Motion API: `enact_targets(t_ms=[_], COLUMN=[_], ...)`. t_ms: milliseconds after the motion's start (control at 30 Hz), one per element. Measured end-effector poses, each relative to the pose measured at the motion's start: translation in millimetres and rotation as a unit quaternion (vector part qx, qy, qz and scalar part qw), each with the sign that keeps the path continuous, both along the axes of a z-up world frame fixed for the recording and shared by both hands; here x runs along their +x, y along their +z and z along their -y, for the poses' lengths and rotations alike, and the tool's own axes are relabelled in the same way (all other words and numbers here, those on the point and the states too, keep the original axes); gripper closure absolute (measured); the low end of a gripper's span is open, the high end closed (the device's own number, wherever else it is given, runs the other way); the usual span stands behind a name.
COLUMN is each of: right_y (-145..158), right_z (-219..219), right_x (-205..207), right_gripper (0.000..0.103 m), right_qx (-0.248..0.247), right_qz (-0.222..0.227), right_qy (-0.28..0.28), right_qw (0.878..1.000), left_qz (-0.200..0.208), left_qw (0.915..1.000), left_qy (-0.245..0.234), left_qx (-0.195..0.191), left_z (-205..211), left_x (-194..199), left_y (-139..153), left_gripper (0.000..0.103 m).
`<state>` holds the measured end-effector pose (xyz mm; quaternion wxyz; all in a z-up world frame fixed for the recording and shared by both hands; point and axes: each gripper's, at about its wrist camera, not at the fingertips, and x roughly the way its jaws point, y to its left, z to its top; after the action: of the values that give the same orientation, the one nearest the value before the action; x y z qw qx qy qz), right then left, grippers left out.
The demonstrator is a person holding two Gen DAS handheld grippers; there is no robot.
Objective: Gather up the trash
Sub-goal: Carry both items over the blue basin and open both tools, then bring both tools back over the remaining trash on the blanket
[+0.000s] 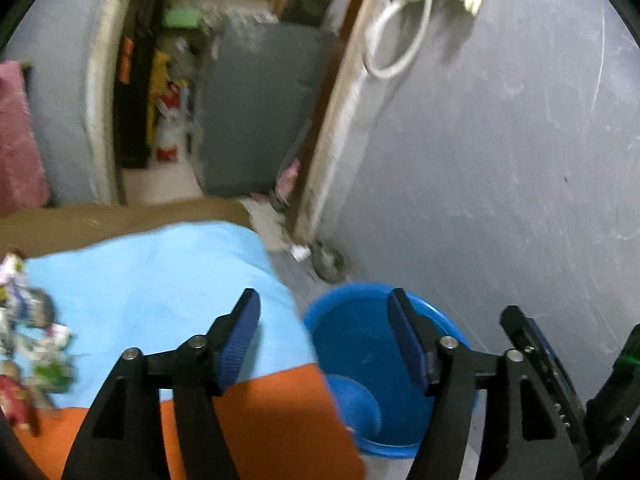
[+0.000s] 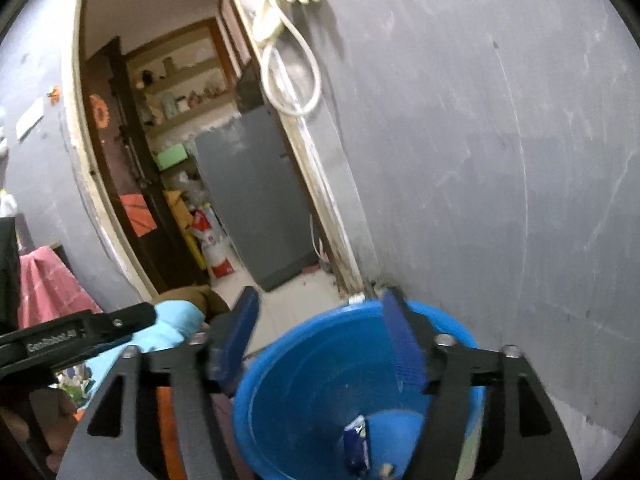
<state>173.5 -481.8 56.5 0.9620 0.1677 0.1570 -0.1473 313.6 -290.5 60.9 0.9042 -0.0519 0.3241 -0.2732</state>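
A blue bucket (image 1: 360,344) stands on the floor against the grey wall, beside a surface covered in light blue and orange cloth (image 1: 160,276). Several crumpled wrappers (image 1: 32,340) lie on that cloth at the far left. My left gripper (image 1: 323,308) is open and holds nothing, hovering over the cloth's edge and the bucket's rim. In the right wrist view my right gripper (image 2: 320,304) is open above the bucket (image 2: 312,380), with nothing between its pads. A dark blue wrapper (image 2: 356,444) lies at the bucket's bottom. The left gripper's finger (image 2: 100,326) shows at the left.
A grey wall (image 2: 500,180) rises right behind the bucket. An open doorway (image 2: 180,160) leads to a room with a grey cabinet (image 2: 256,200) and shelves. A white hose (image 2: 292,76) hangs by the door frame. A pink cloth (image 1: 16,140) hangs at the left.
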Motion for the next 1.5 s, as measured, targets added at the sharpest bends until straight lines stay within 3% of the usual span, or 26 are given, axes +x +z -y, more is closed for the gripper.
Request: enact_targets(t_ms=[67,200,267,633,1100,1233,1500], right_y=[6.7,19.3,23.9,46.7,49.0,46.2,30.7], right_z=[-10.0,-34.1,-45.6,-124.4,-201.5,-216.6,-242.5], right_x=[-3.1,-6.0,-10.1,-24.4,-31.2,-25.4,1.0], right_gripper=[0.024,0.009,0.000,0.000,0.000,0.000,0.000], right_qx=[-0.015,-0.049,-0.061,-0.136,-0.167,-0.172,-0.185], right_qz=[0.023,0.065,0.086,0.182,0.250,0.244,0.180], right_qy=[0.009,0.030,0.038,0.117,0.188,0.208,0.238], right_qw=[1.000,0.996,0.994,0.967,0.935,0.932,0.936], left_qz=[0.024,0.076,0.096,0.195,0.253,0.253,0.218], left_qw=[0.9995,0.9949,0.9912,0.9588,0.9223,0.9195,0.9259], left_qy=[0.021,0.065,0.091,0.206,0.291,0.300,0.307], left_qx=[-0.002,-0.013,-0.013,-0.010,0.016,0.024,0.024], left_z=[-17.3,-56.9,-75.6,-165.1,-239.8,-255.3,-274.6], left_x=[-10.9,-30.9,-42.5,-95.9,-140.6,-143.0,-133.3], left_y=[8.3,21.7,25.9,37.0,18.6,11.9,-3.7], left_gripper=[0.025,0.015,0.002,0.002,0.002,0.002,0.002])
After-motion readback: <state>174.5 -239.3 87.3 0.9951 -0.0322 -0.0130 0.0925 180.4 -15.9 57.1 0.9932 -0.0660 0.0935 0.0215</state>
